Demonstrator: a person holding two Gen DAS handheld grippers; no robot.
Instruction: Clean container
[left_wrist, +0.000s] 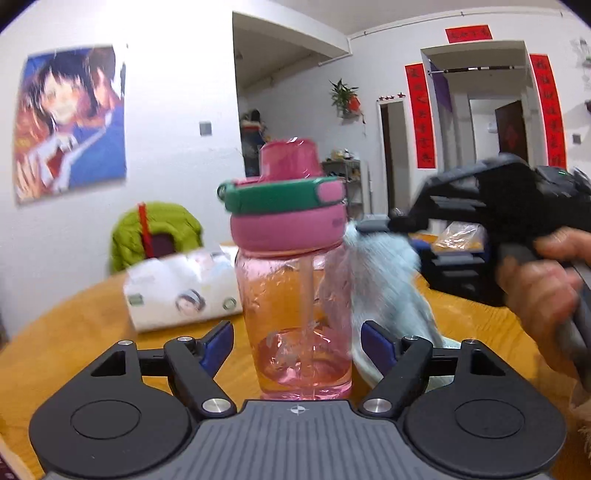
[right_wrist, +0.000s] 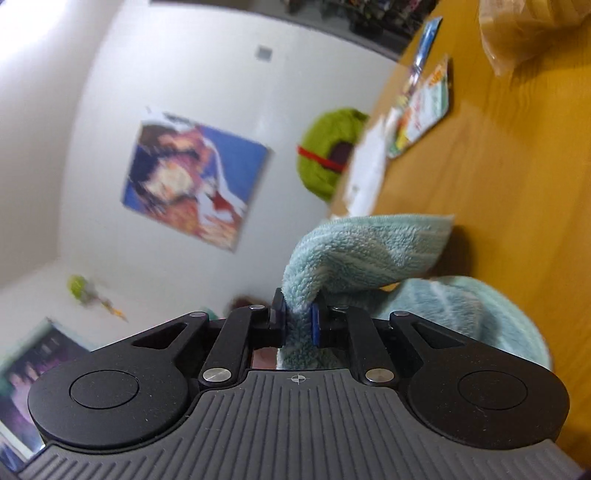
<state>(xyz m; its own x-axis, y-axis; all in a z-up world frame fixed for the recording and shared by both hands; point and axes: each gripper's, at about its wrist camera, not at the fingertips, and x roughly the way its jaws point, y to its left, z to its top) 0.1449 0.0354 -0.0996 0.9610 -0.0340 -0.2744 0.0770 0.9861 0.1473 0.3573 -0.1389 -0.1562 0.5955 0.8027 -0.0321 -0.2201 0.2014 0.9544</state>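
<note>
left gripper (left_wrist: 297, 347) jaws parted, right gripper (right_wrist: 298, 317) clamped

Both wrist views look close across the table (left_wrist: 92, 314), sharing the poster (right_wrist: 195, 184).

Each handheld black plastic gripper (left_wrist: 298, 345) has a grey ribbed body (left_wrist: 295, 439) stamped with a small white crosshair mark (left_wrist: 296, 409). Either side of that mark sit round black discs (left_wrist: 105, 419), and just beyond it silver screw heads (left_wrist: 214, 405) pin angled black link arms. The fingers end in dark blue pads (left_wrist: 218, 343). The second gripper (right_wrist: 298, 315) looks identical.
</note>
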